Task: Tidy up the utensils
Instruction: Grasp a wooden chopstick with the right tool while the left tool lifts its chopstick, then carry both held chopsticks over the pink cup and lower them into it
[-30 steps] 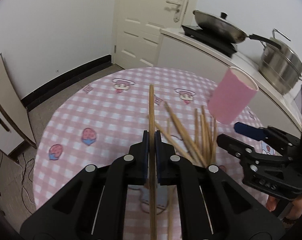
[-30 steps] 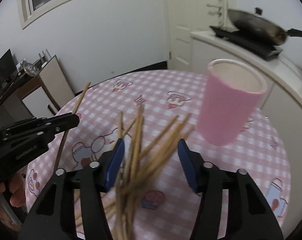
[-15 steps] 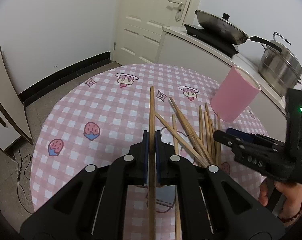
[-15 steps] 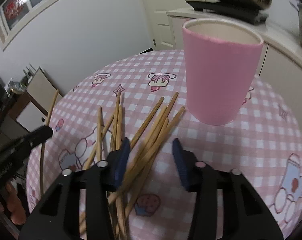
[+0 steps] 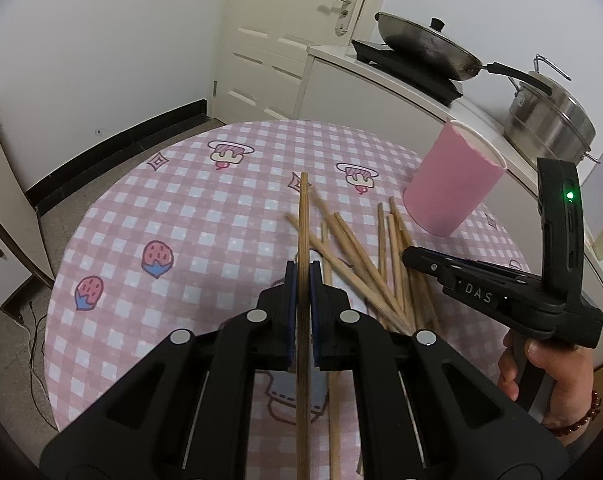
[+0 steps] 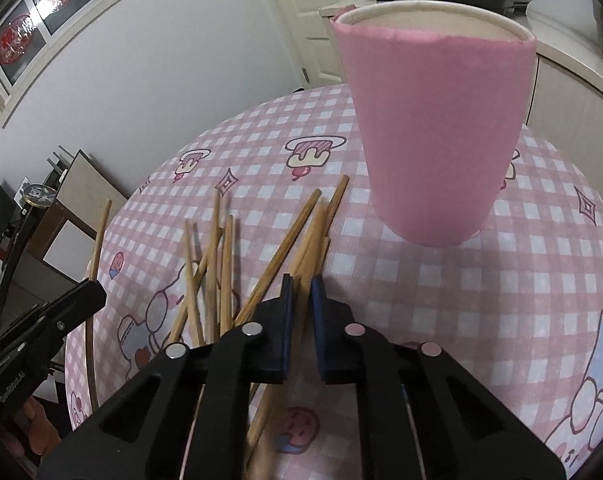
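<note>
Now, with left gripper [image 5: 302, 276] clamped on one chopstick [image 5: 303, 216] and right gripper [image 6: 300, 286] pinching another chopstick [image 6: 307, 256], lift straight, tip toward pink cup [image 6: 437, 128] at one o'clock.

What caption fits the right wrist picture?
Right gripper shut on a chopstick from the pile beside the pink cup.

White walls, black skirting; panelled door [image 5: 289, 40] (shut); white counter [image 5: 381, 80].
</note>
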Tool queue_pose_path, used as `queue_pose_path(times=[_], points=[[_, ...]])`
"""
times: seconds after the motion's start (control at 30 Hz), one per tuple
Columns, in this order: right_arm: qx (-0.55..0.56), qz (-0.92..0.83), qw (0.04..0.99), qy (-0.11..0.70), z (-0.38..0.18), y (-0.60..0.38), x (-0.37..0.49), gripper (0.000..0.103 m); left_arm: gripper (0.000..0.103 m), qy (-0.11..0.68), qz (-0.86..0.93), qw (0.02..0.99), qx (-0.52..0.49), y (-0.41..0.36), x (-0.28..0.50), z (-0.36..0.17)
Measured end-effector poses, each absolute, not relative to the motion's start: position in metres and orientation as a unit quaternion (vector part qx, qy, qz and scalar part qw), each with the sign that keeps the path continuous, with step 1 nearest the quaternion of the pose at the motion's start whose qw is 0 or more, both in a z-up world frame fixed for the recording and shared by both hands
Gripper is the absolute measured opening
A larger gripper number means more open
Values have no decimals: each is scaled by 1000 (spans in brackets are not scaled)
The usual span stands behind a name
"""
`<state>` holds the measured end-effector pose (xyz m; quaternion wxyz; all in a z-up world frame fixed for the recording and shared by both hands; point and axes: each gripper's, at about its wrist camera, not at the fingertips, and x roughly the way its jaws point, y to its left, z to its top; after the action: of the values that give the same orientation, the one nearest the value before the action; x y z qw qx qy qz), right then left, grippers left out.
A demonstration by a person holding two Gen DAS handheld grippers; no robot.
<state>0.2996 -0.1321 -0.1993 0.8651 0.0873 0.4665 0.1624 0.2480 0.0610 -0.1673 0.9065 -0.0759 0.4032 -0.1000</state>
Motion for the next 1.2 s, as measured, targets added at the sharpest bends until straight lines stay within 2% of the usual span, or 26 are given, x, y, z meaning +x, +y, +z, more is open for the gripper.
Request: queue_pose_path(times=[0.4, 0.77, 1.2], points=[[82, 199, 884, 415, -151, -136, 270, 5, 6, 384, -128, 910, -92, 55, 233, -141], [68, 221, 919, 319, -69, -162, 221, 5, 6, 309, -171, 932, -85, 22, 205, -62], [17, 192, 955, 227, 1, -194, 215, 4, 6, 195, -179, 963, -56, -27, 206, 22]])
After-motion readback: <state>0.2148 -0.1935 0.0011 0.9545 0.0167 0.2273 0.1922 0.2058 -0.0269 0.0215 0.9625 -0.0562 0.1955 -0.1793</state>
